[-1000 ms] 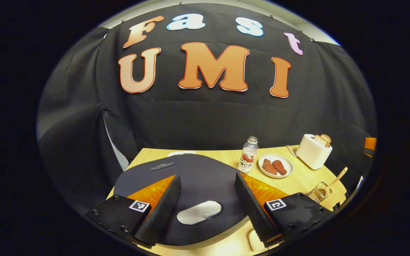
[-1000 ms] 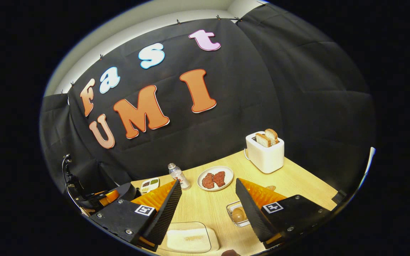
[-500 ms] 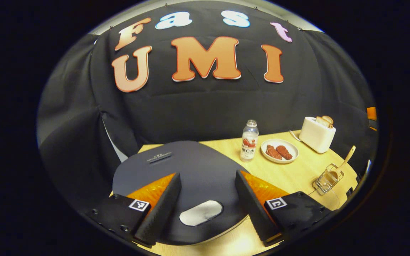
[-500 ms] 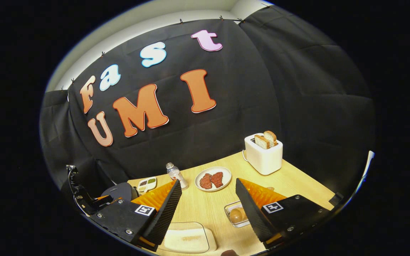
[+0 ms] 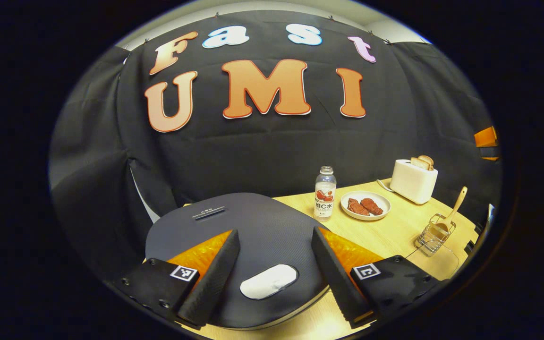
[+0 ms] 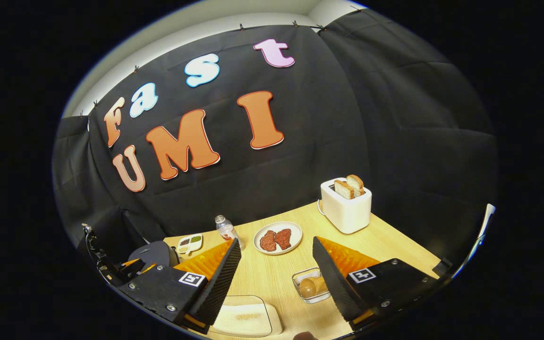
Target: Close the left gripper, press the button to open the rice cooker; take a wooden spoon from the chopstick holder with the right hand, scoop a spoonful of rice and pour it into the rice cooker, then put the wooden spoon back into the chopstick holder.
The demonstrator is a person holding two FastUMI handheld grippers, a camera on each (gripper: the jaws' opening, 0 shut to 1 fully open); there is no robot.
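My left gripper (image 5: 272, 278) hangs with fingers spread over the rice cooker (image 5: 234, 236) button (image 5: 268, 288) (not touching it), and my right gripper (image 6: 274, 283) is wide apart too.

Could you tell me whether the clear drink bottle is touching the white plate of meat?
Apart. In the left gripper view, a strip of bare wooden table shows between the clear drink bottle and the white plate of meat.

- Table (image 6: 395, 245), light wood, carrying:
- rice cooker (image 5: 253, 226), near left
- bottle (image 5: 325, 192)
- plate (image 5: 365, 213) of meat
- toaster (image 6: 346, 210), far right
- chopstick holder (image 5: 434, 233) with wooden spoon (image 5: 456, 202), right
- small sectioned dish (image 6: 190, 243), far left
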